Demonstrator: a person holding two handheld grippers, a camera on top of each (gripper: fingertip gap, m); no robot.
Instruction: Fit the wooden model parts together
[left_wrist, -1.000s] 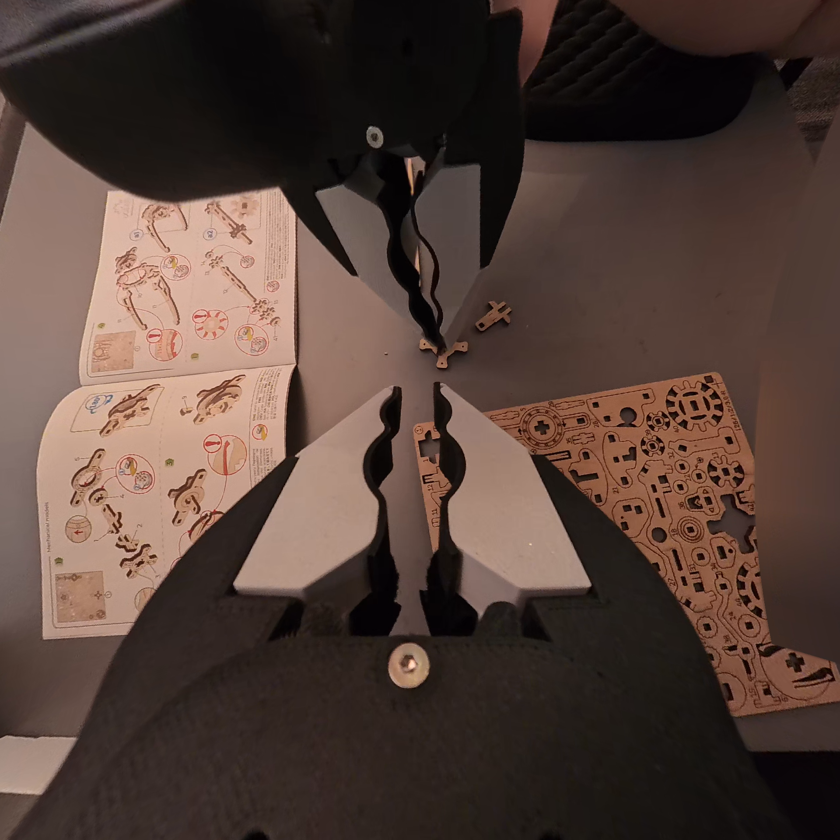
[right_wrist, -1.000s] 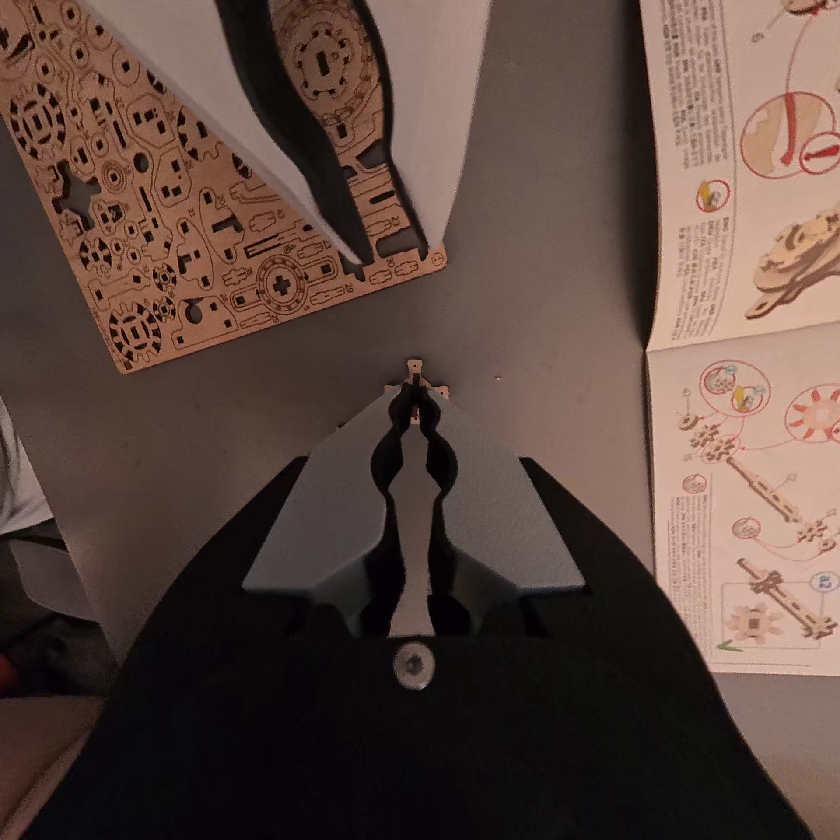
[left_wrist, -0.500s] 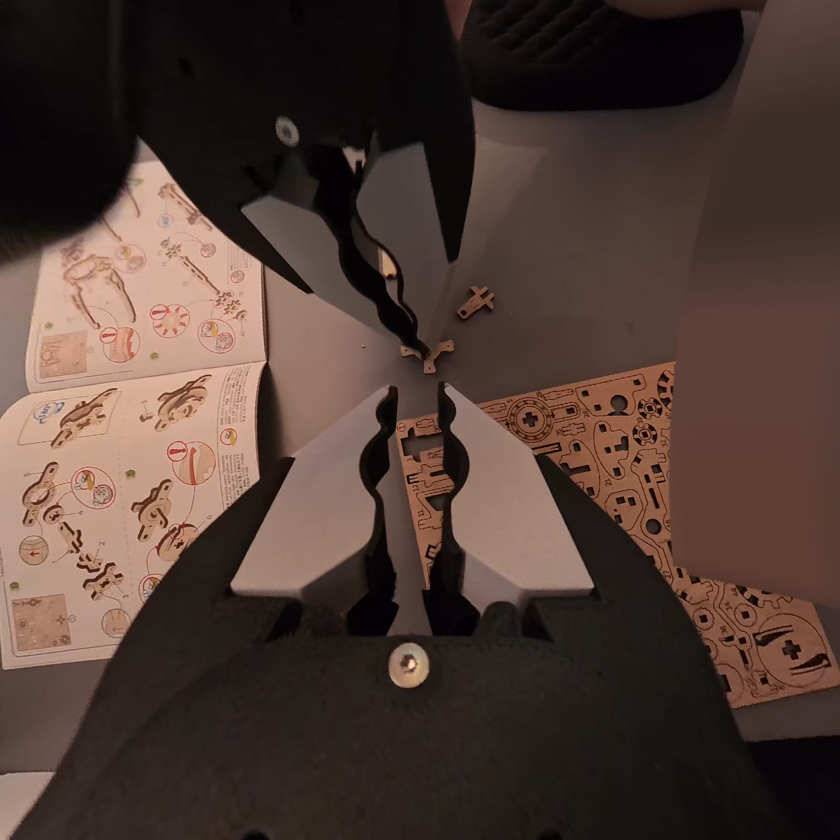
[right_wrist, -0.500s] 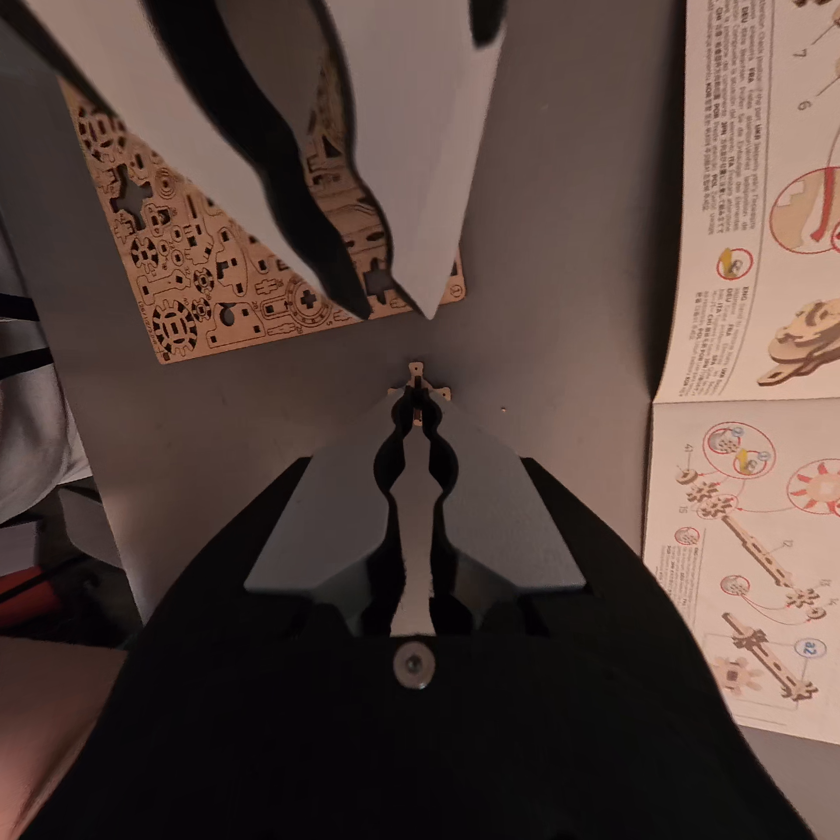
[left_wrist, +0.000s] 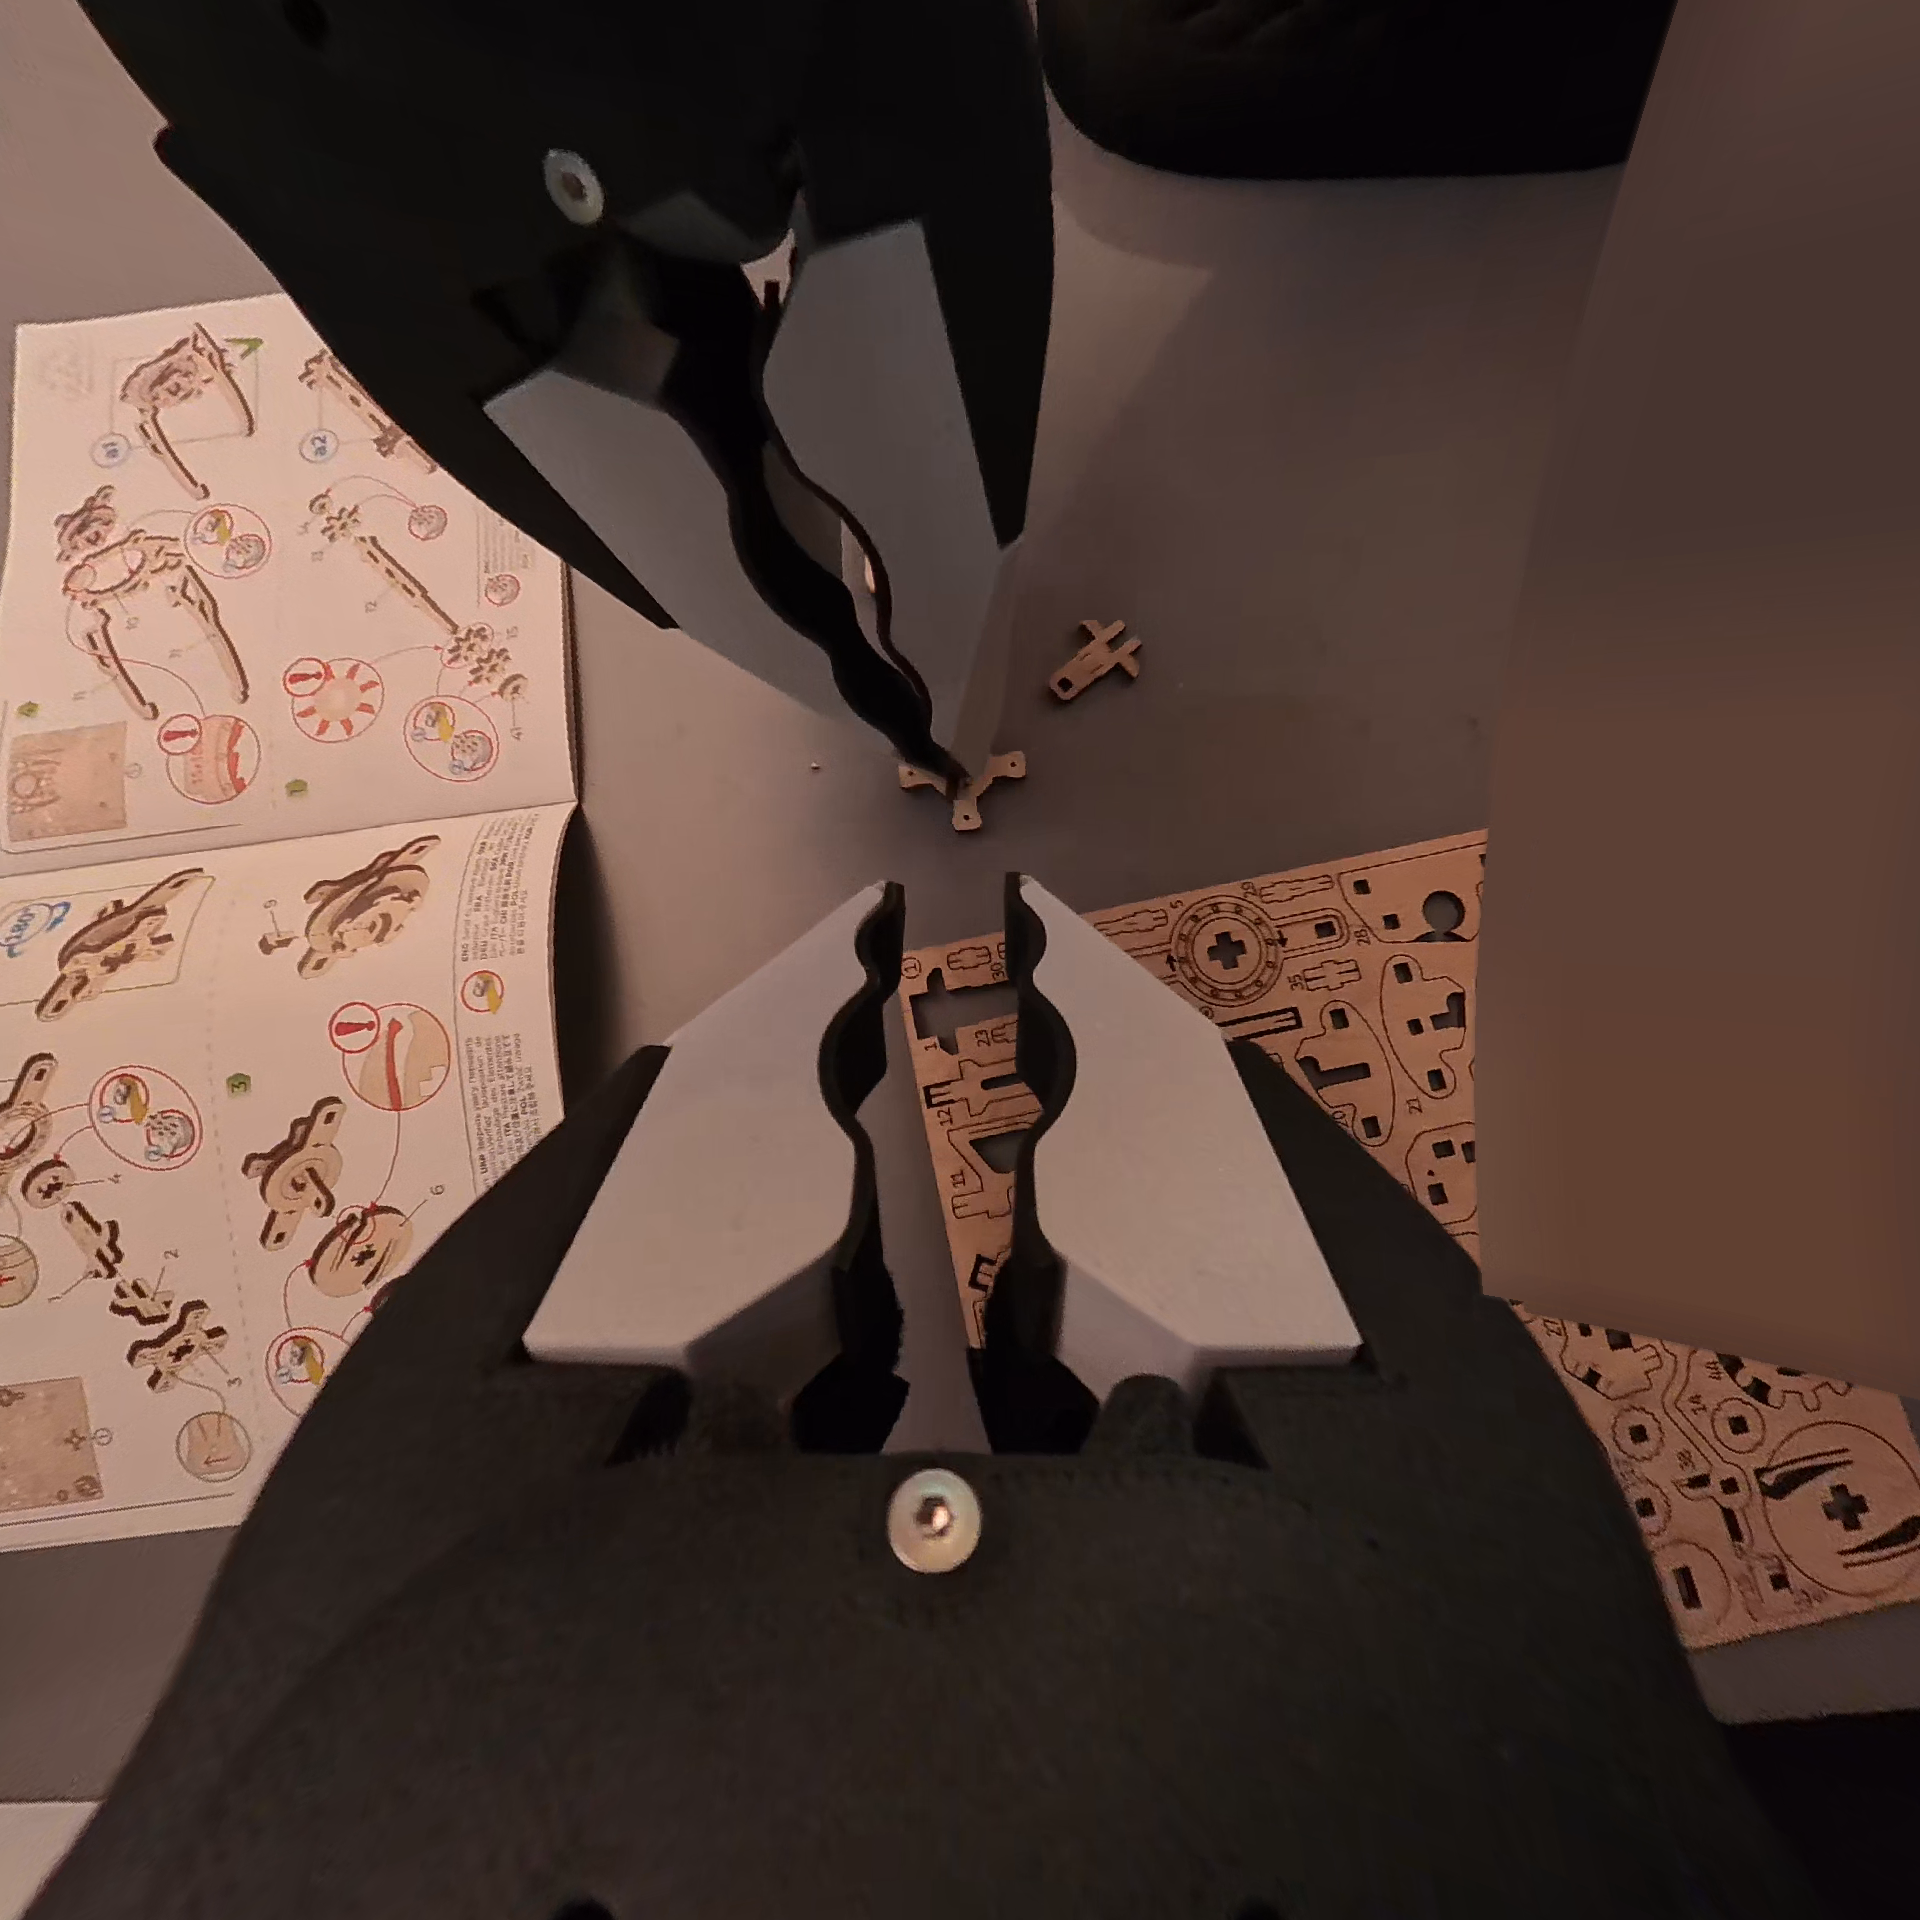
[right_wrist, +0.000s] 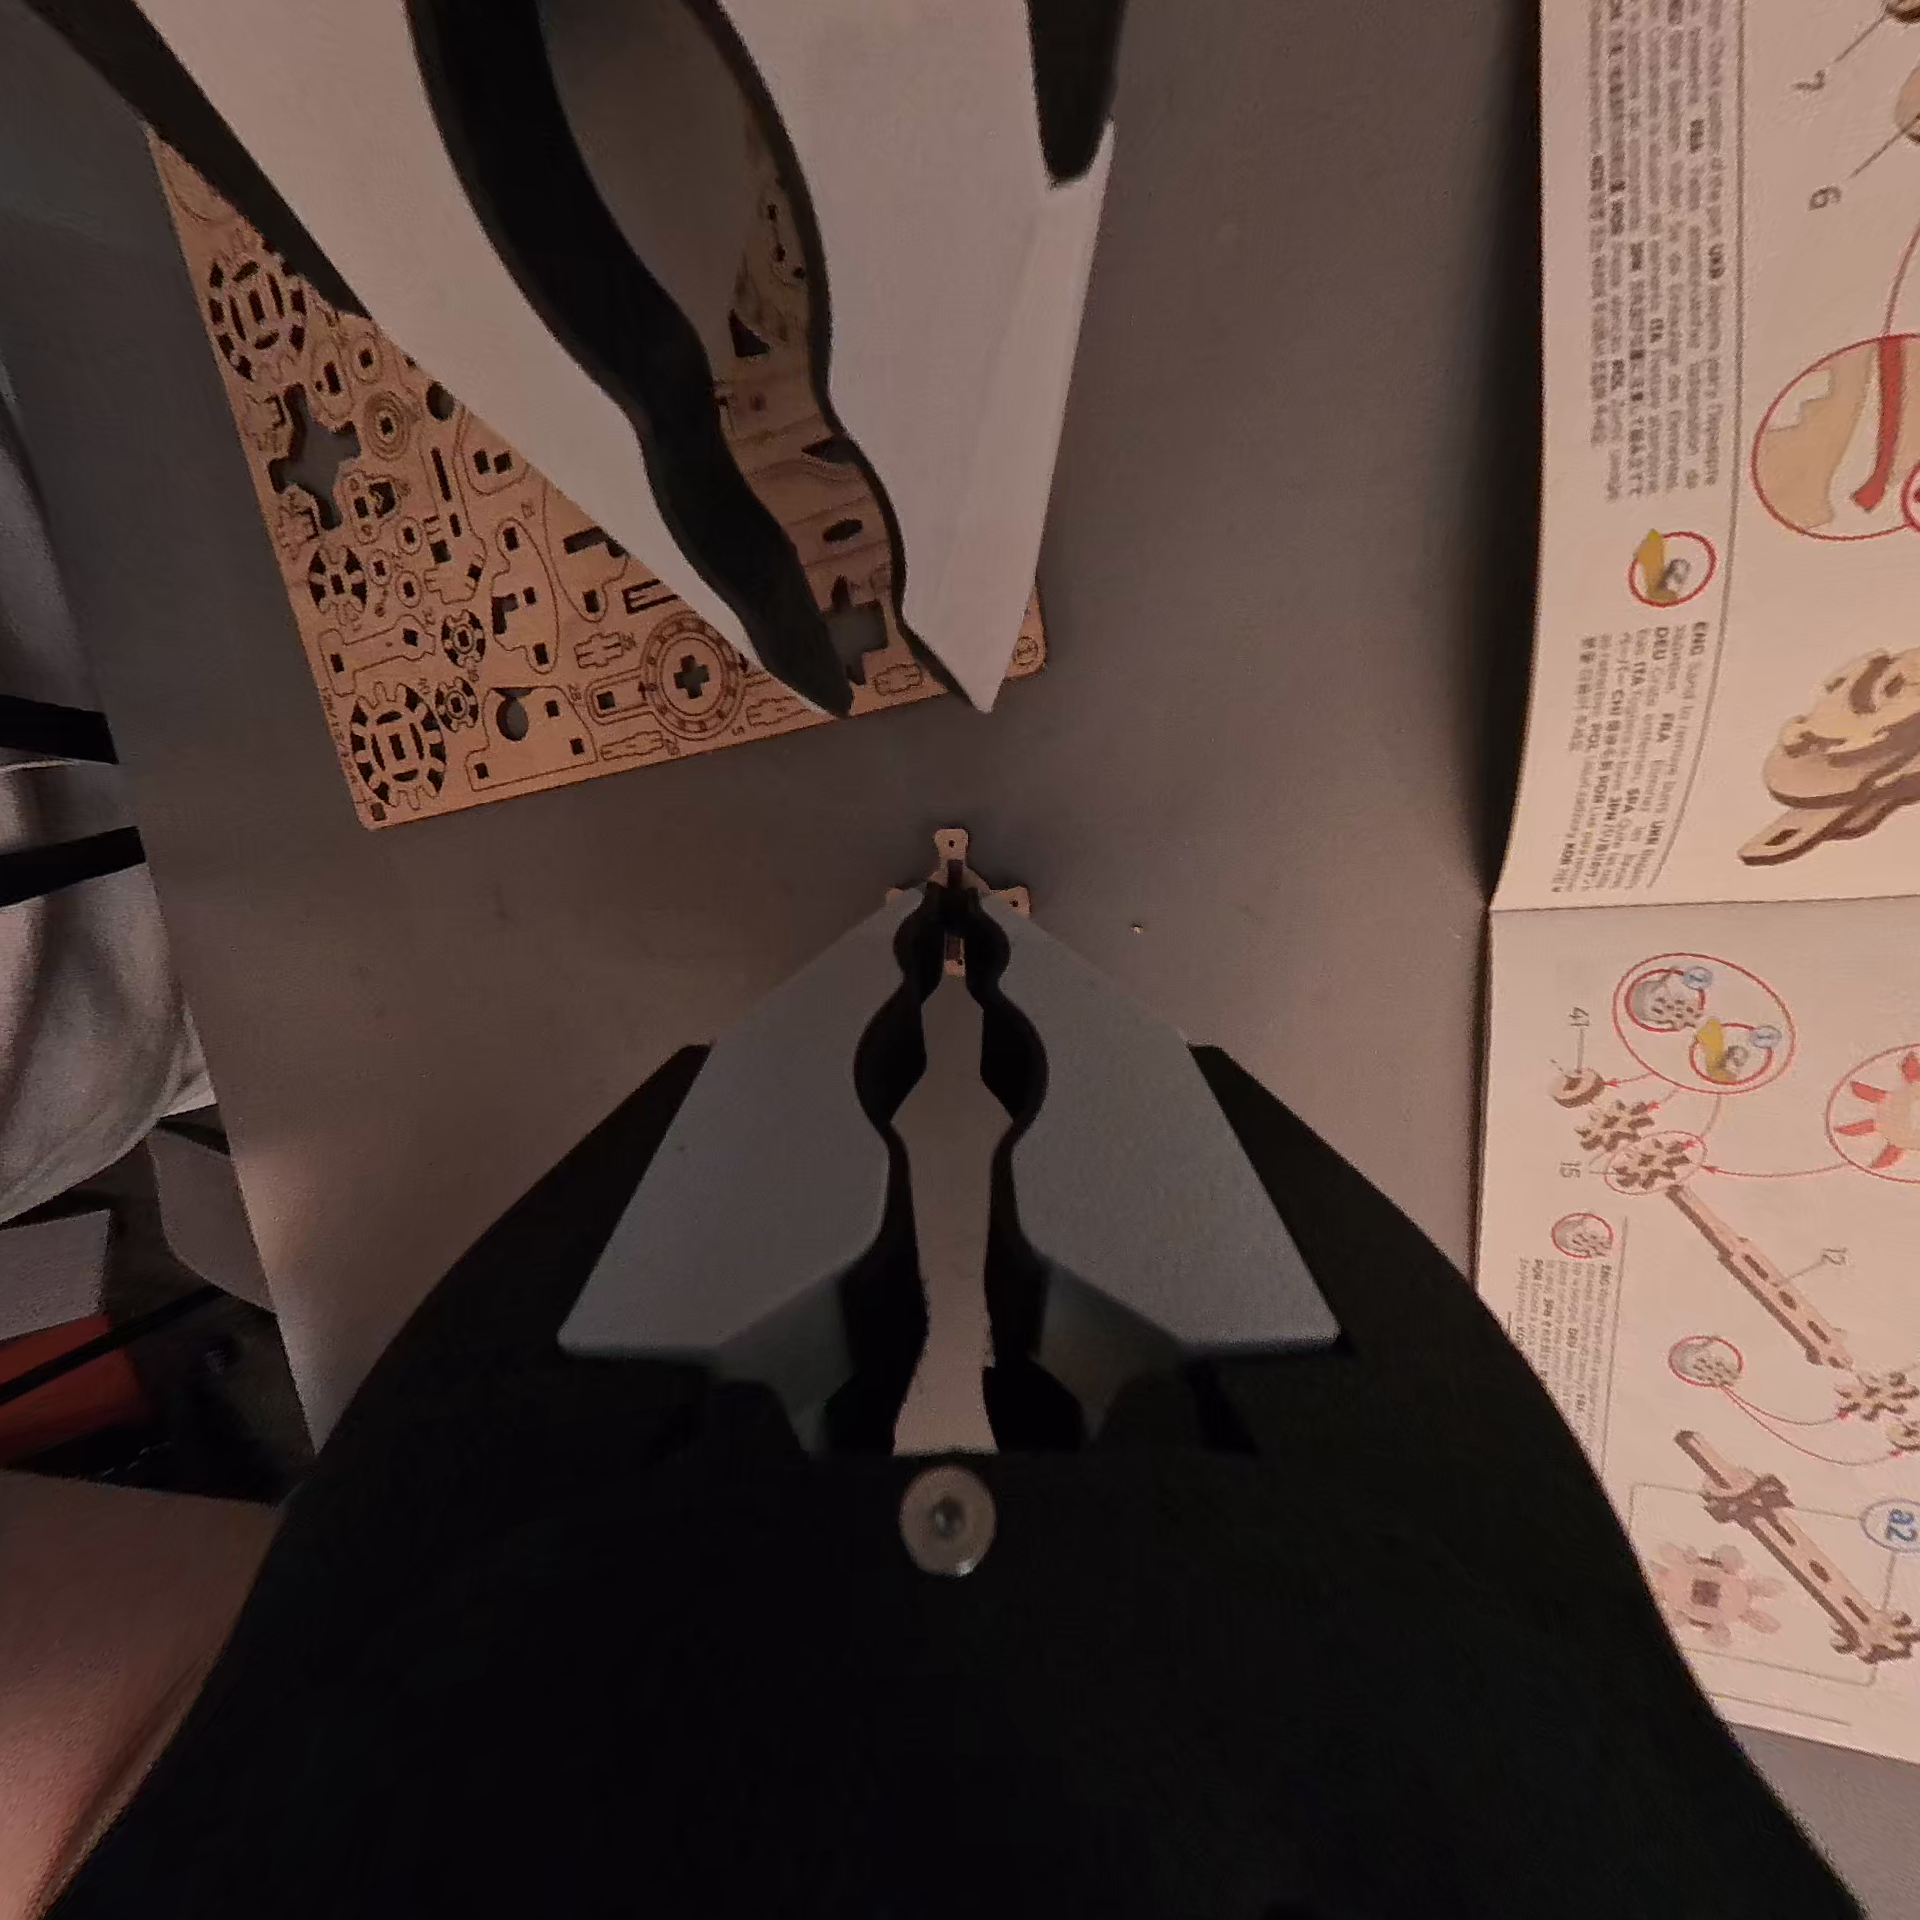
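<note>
My right gripper (right_wrist: 954, 912) is shut on a small star-shaped wooden part (right_wrist: 952, 847) and holds it down at the grey table. In the left wrist view the right gripper (left_wrist: 948, 767) comes in from the top, with the part's arms (left_wrist: 968, 798) sticking out under its tips. My left gripper (left_wrist: 954, 888) is open and empty, tips just short of that part and above the corner of the wooden parts sheet (left_wrist: 1351, 1039). It hangs from the top of the right wrist view (right_wrist: 906, 701). A second small loose wooden part (left_wrist: 1096, 660) lies right of the right gripper.
An open instruction booklet (left_wrist: 281, 831) lies left of the grippers, and it shows on the right in the right wrist view (right_wrist: 1714, 935). The parts sheet (right_wrist: 416, 623) has several punched-out holes. A dark cushioned object (left_wrist: 1351, 83) sits at the table's far edge. Both grippers' tips are close together, under 4 cm apart.
My left gripper has moved closer to the right gripper and its jaws have opened a little wider. The right gripper has tilted but stays shut on the part at the same spot.
</note>
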